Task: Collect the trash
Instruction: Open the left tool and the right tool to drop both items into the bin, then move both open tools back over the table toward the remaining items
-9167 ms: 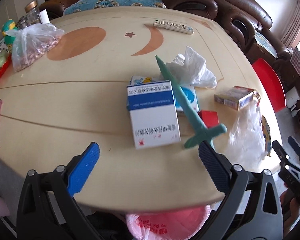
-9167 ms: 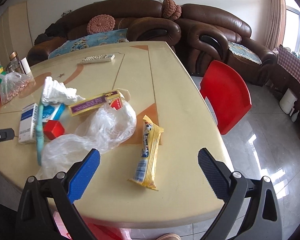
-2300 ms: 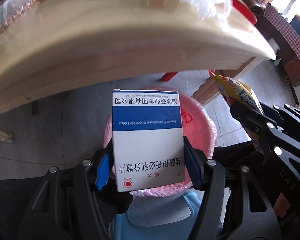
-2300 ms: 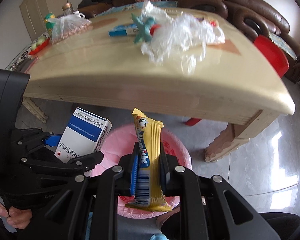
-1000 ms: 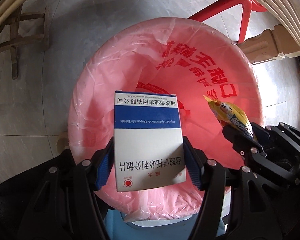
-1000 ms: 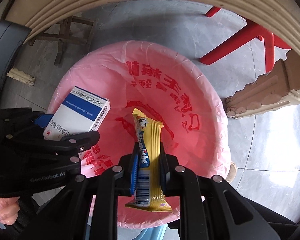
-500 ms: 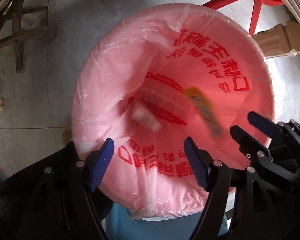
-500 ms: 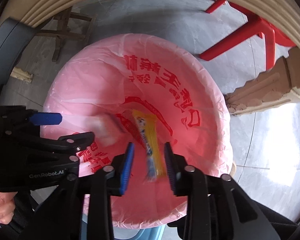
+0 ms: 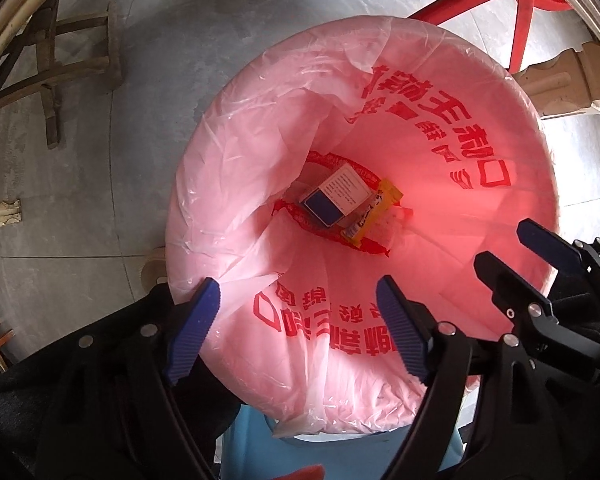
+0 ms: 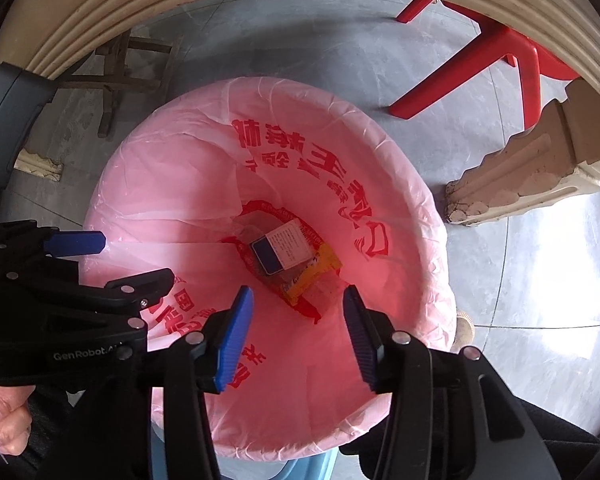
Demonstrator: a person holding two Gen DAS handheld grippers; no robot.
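Left wrist view: left hand-held gripper (image 9: 296, 326) hangs empty, jaws opening wide; medicine box (image 9: 336, 194) lies below it in the pink-lined bin (image 9: 228, 184).
Right wrist view: right hand-held gripper (image 10: 298, 336), narrower and opening, holds nothing; snack wrapper (image 10: 314, 272) lies beneath, beside the box, evidently dropped as trash.

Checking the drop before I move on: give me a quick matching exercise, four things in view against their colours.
Things:
1. bin liner
2. medicine box
3. snack wrapper
4. chair legs

Colours:
A. yellow
B. plain red
C. pink with red print
D. white and blue

Pairs: 1-C, 2-D, 3-A, 4-B
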